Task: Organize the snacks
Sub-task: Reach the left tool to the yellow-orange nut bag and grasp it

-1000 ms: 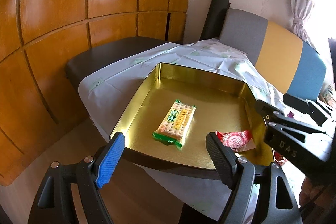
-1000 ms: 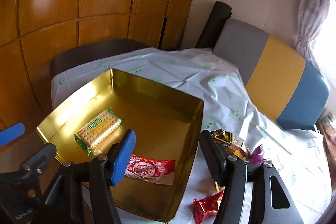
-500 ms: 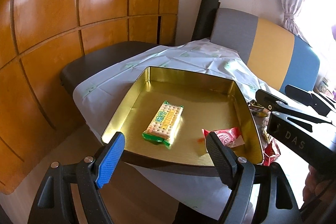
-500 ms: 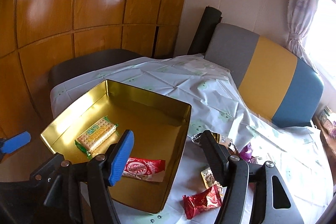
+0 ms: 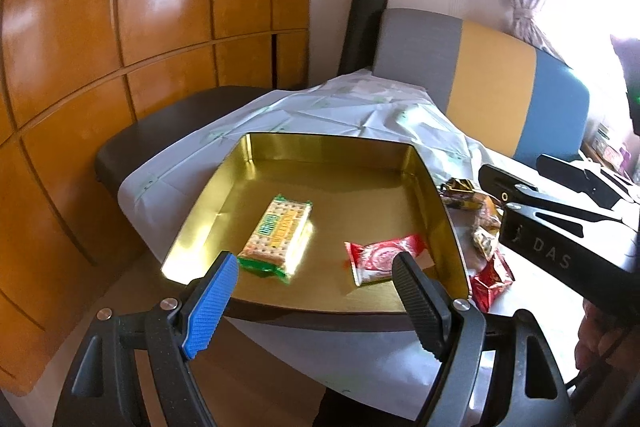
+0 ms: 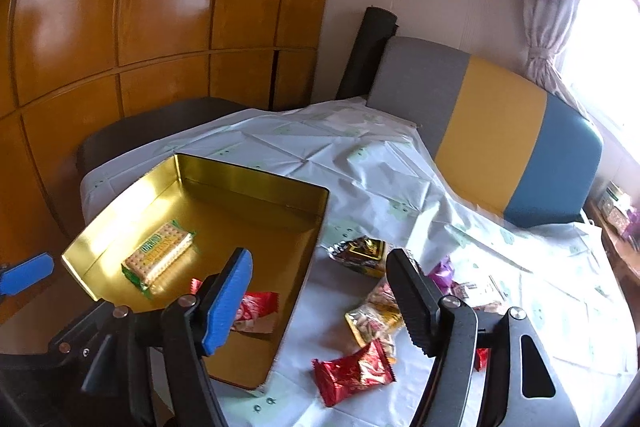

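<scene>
Shallow gold metal tin [image 5: 440, 215] sits on bench w/ white patterned cloth [image 6: 360, 163]; inside it lie a green-edged cracker pack [image 5: 276, 233] near the middle and a red-and-white wrapped snack [image 5: 380, 257] by the tin's right wall. Loose snacks lie on the cloth just right of the tin: shiny red foil pack [image 6: 352, 371], yellow clear-window pack [image 6: 374, 319], dark gold-print pack [image 6: 360, 251], purple wrapper [image 6: 442, 271]. Left tongs [image 5: 314, 291] are spread wide w/ nothing between; right tongs [image 6: 320, 303] are opening, nothing gripped, above the tin's right edge and the loose packs.
</scene>
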A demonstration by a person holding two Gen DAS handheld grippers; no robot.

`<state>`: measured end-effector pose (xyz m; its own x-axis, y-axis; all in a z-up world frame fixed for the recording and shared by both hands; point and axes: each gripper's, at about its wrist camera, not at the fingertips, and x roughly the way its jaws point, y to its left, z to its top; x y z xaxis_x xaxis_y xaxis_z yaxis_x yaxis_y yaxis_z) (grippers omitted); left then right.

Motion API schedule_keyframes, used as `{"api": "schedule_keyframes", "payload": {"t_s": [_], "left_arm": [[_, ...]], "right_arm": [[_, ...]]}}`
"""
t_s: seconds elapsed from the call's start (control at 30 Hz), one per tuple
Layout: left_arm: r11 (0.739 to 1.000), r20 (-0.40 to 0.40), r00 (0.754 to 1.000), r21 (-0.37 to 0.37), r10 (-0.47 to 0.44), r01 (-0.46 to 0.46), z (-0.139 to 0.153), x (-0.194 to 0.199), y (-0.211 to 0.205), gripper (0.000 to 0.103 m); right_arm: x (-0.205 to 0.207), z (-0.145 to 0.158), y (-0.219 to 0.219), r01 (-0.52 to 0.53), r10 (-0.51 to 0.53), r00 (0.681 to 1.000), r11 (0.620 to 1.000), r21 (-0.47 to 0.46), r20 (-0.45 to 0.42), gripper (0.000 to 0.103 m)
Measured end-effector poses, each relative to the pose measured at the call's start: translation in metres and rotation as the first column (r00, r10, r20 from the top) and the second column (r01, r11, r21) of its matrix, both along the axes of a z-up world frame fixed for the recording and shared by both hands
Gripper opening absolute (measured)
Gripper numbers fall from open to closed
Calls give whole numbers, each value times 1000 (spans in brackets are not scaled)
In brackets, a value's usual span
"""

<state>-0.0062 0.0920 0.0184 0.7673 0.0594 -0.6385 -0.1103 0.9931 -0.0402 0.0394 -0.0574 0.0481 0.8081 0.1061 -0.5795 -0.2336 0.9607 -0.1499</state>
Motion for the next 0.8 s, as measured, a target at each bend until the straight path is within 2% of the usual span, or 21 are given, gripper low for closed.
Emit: {"api": "schedule_keyframes", "payload": {"t_s": [0.23, 0.4, 0.63, 0.8], "left_arm": [[989, -7, 989, -3, -148, 148, 7, 9, -28, 81], [971, -48, 970, -23, -240, 239, 8, 23, -52, 80], [934, -113, 927, -53, -358, 354, 9, 48, -88, 69], [900, -143, 891, 1, -432, 437, 8, 62, -119, 64]], "right_arm": [[11, -15, -59, 71, -71, 995, 997, -10, -73, 76], [23, -30, -134, 158, -157, 969, 987, -14, -189, 79], [33, -44, -218, 242, -258, 924, 966, -91, -282, 83], [35, -56, -255, 246, -279, 907, 959, -141, -314, 86]]}}
